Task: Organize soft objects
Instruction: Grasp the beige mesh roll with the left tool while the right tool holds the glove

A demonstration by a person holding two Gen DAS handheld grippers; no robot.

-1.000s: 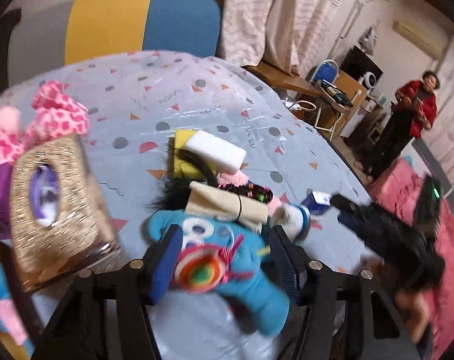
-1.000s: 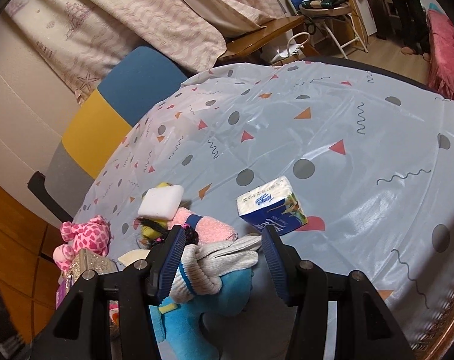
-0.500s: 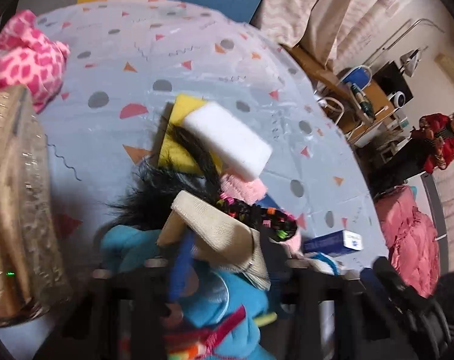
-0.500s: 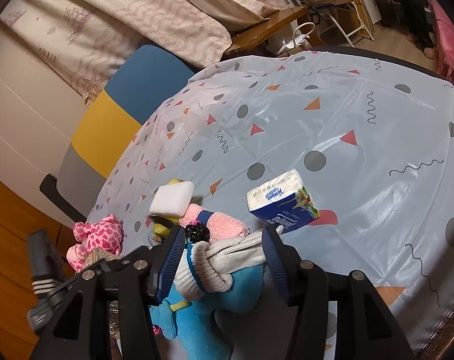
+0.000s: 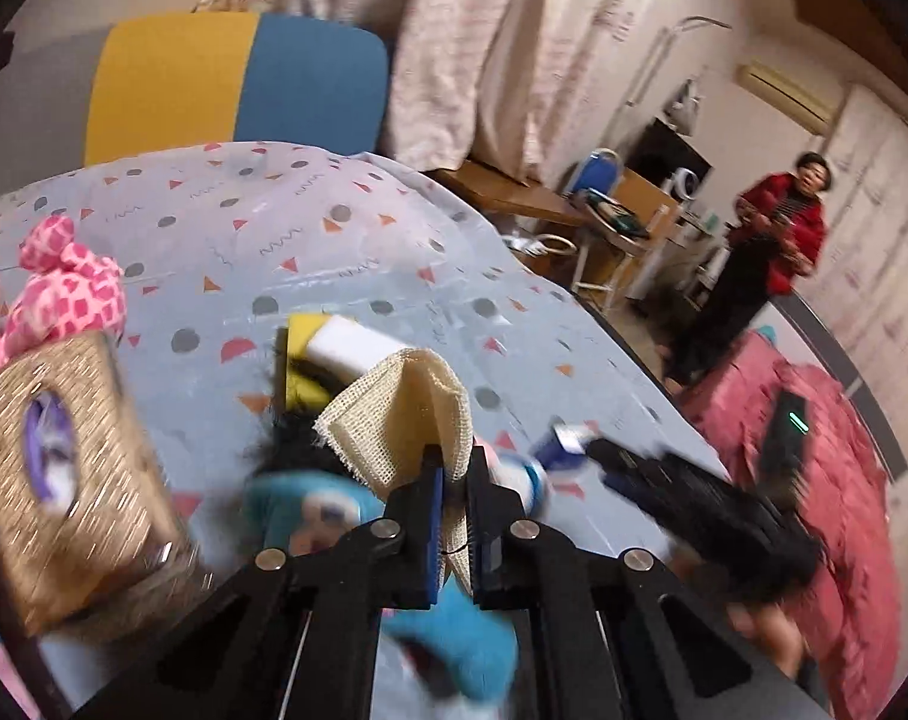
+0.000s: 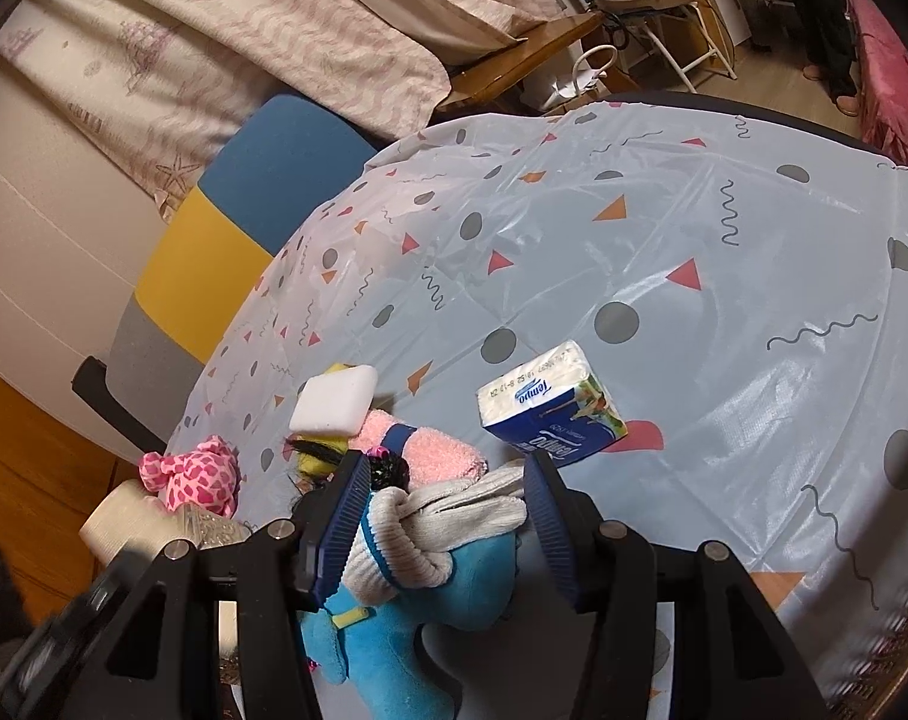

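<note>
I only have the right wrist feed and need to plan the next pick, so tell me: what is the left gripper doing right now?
Observer: The left gripper is shut on a beige mesh cloth, its jaws having just closed; the cloth stands up from between the pads.
Operator: What sits beside the pile on that side?
Observer: A gold glittery tissue box, with a pink spotted plush behind it.
Operator: Anyone else around?
Observer: A person in a red top stands across the room, away from the table.
</note>
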